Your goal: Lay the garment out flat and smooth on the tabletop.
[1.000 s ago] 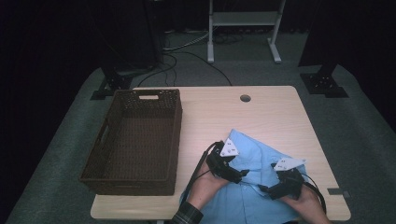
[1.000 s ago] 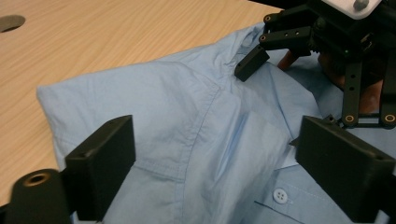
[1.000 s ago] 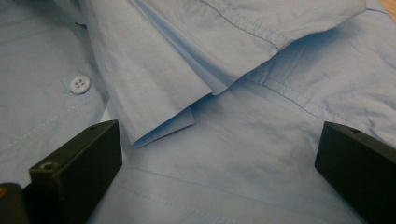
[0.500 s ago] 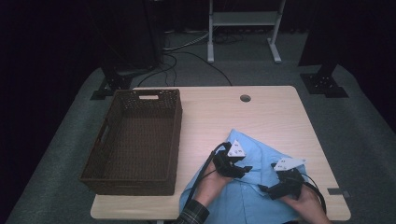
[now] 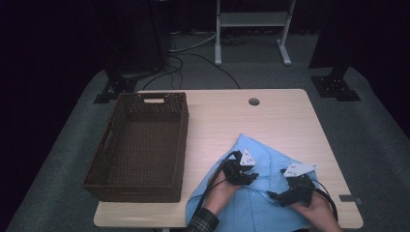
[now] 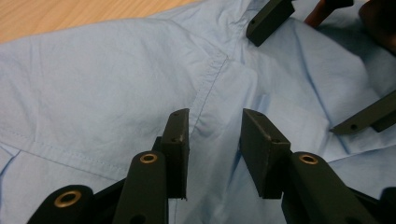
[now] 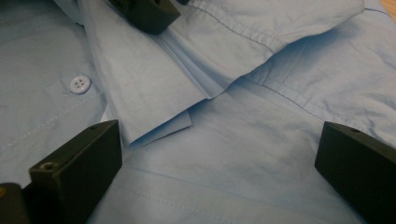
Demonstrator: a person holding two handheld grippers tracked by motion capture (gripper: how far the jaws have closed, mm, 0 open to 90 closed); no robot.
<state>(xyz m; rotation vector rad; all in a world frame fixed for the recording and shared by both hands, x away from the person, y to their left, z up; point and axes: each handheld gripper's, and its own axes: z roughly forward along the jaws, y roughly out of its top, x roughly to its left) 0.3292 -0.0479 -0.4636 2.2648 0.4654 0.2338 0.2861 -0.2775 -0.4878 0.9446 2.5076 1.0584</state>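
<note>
A light blue shirt (image 5: pixel 263 151) lies spread on the near right part of the table. My left gripper (image 5: pixel 250 179) rests on it, pointing toward the right one. In the left gripper view its jaws (image 6: pixel 215 135) have just been closing and stand a small gap apart, with a raised fold of the shirt (image 6: pixel 116 79) beside a seam between them; the pads do not press on it. My right gripper (image 5: pixel 273 195) is low over the shirt with its jaws wide apart (image 7: pixel 219 144), astride a folded edge (image 7: pixel 154 112) near a white button (image 7: pixel 80 84).
A dark wicker basket (image 5: pixel 150 95) with nothing in it stands on the left of the wooden table (image 5: pixel 270 113). A cable hole (image 5: pixel 254 102) sits near the far edge. Cables and stand legs lie on the floor beyond.
My left gripper has shifted a little to the right and sunk onto the shirt, and its jaws have narrowed around a fold. The right gripper has stayed put.
</note>
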